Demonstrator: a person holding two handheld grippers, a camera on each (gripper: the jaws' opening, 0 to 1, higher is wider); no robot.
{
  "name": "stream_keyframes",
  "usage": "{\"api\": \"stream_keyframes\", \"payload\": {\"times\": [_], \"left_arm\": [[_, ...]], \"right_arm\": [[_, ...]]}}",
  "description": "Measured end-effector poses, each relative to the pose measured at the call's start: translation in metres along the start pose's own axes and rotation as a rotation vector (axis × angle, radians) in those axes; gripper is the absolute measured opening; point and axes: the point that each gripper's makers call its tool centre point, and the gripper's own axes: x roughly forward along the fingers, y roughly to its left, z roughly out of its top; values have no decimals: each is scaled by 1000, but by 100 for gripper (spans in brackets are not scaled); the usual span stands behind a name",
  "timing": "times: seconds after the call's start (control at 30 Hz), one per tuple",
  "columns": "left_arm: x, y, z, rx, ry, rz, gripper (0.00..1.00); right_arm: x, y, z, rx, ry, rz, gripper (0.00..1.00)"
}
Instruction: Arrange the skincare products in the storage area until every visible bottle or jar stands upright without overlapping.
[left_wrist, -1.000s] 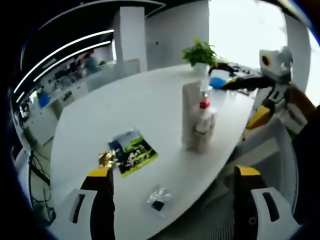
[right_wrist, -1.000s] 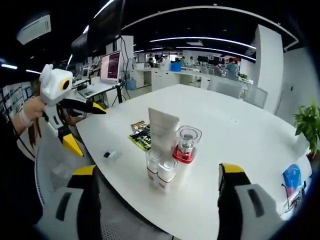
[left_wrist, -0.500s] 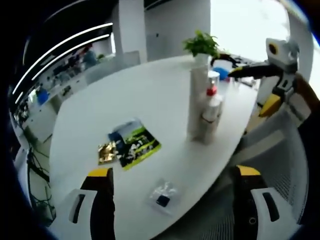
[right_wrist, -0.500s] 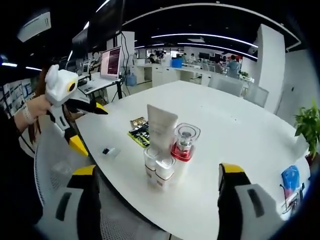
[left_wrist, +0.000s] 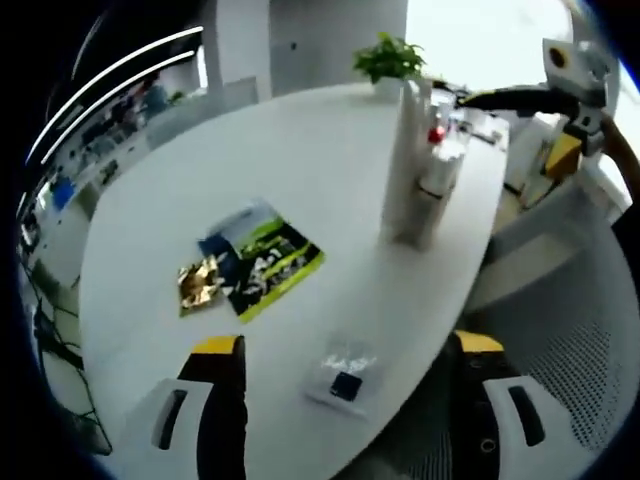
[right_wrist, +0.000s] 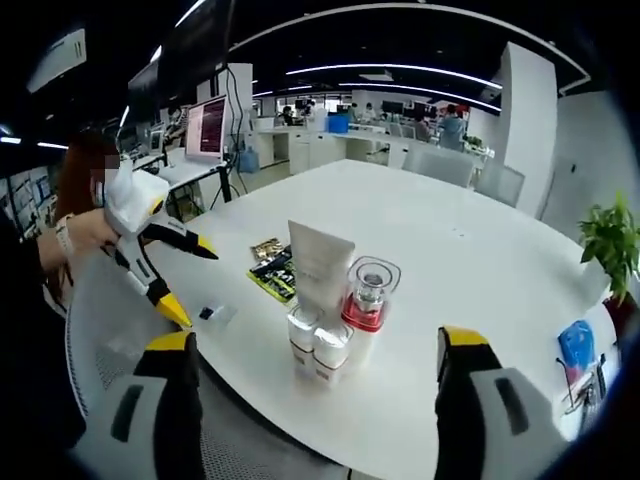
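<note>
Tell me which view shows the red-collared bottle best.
The right gripper view: the bottle stands near the middle, its clear cap and red collar plain. In the left gripper view the bottle is small, far and partly behind the white tube.
</note>
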Motion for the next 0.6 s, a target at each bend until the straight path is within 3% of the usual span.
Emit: {"api": "stream_keyframes", "payload": {"times": [0.07,0.23,0.33,0.5,0.6], "left_arm": [[2,-1,-8,22,37,-36,68],[9,-6,-13,68,58,-108,49],[17,-6,-23,135,122,-146,45],[25,-7,-36,196,170,-199,34],[29,-3,-39,221,176,-199,34]], "right_arm": [[1,3,1,12,4,-10,99],[4,14,7,36,4,-28,99],[6,19,8,38,14,-41,98],[11,30,10,37,16,-48,95],[14,38,13,38,20,-39,92]]}}
